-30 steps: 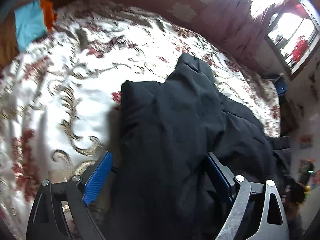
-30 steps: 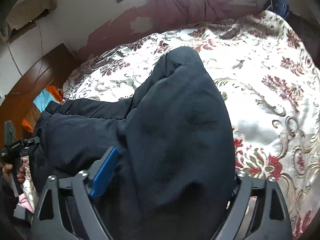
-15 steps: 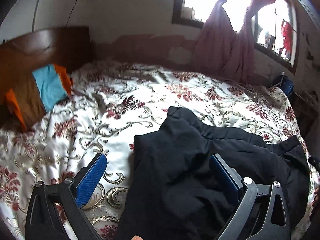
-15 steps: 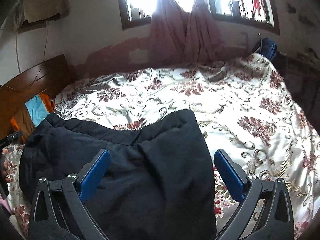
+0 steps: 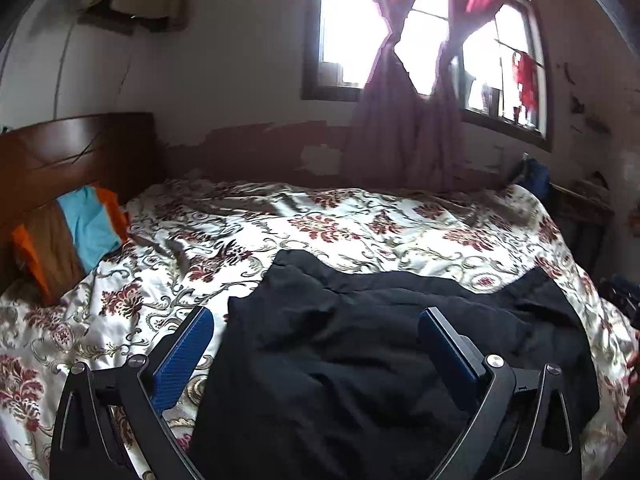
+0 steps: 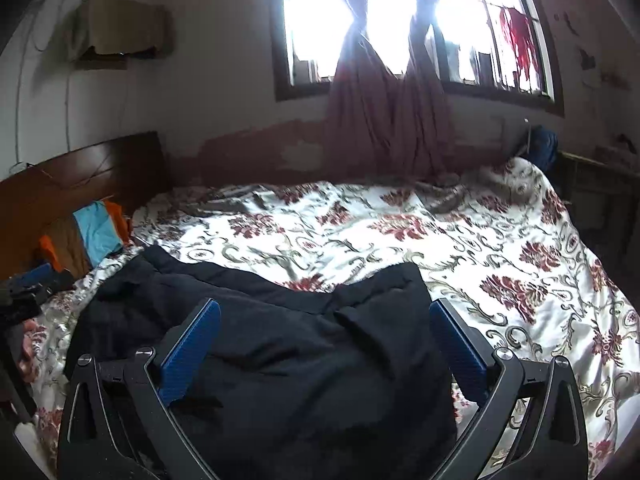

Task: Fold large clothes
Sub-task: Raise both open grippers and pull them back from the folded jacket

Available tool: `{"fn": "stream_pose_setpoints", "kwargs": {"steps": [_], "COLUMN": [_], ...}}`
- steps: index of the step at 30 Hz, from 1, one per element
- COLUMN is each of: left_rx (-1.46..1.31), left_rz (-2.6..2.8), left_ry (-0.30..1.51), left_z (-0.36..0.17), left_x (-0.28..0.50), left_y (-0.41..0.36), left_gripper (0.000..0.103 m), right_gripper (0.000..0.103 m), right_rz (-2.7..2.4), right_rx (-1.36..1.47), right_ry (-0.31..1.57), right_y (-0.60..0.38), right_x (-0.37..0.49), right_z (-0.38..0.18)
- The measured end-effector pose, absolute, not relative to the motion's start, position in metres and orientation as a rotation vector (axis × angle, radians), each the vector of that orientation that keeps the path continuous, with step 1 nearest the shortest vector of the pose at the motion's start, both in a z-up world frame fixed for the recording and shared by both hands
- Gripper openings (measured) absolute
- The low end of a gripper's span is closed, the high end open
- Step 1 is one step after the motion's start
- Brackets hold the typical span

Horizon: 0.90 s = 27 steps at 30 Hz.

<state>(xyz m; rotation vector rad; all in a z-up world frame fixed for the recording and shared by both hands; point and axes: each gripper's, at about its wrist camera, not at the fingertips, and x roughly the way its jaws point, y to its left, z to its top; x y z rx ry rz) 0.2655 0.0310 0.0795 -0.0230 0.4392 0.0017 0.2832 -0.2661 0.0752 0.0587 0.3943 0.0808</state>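
Garment (image 5: 360, 360), black and rumpled, lies bunched on the floral bedspread (image 5: 360, 232), both grippers' fingers (image 6: 188, 344) spread wide, empty.

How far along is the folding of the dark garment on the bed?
Done: the black garment lies partly folded, doubled over on the floral bedspread. In hand: nothing; the left tool and right tool are both open above it. Left: wrinkles and uneven edges suggest further folds.

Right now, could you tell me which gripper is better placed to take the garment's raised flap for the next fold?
Probably the right gripper: the black garment shows its raised flap directly between those open fingers.
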Motion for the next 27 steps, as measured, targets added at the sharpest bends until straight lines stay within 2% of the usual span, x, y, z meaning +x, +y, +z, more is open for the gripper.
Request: {"fn": "stream_pose_setpoints", "kwargs": {"steps": [27], "left_rx": [-0.048], "left_rz": [-0.027], "left_ry": [0.345], "left_z": [0.106], "left_x": [0.176], "left_y": [0.015], "left_gripper": [0.103], "right_gripper": [0.102], "right_rz": [0.082], "right_rx": [0.036], "right_ry": [0.232], "right_y": [-0.219], "right_x": [0.178], "right_z": [0.096]}}
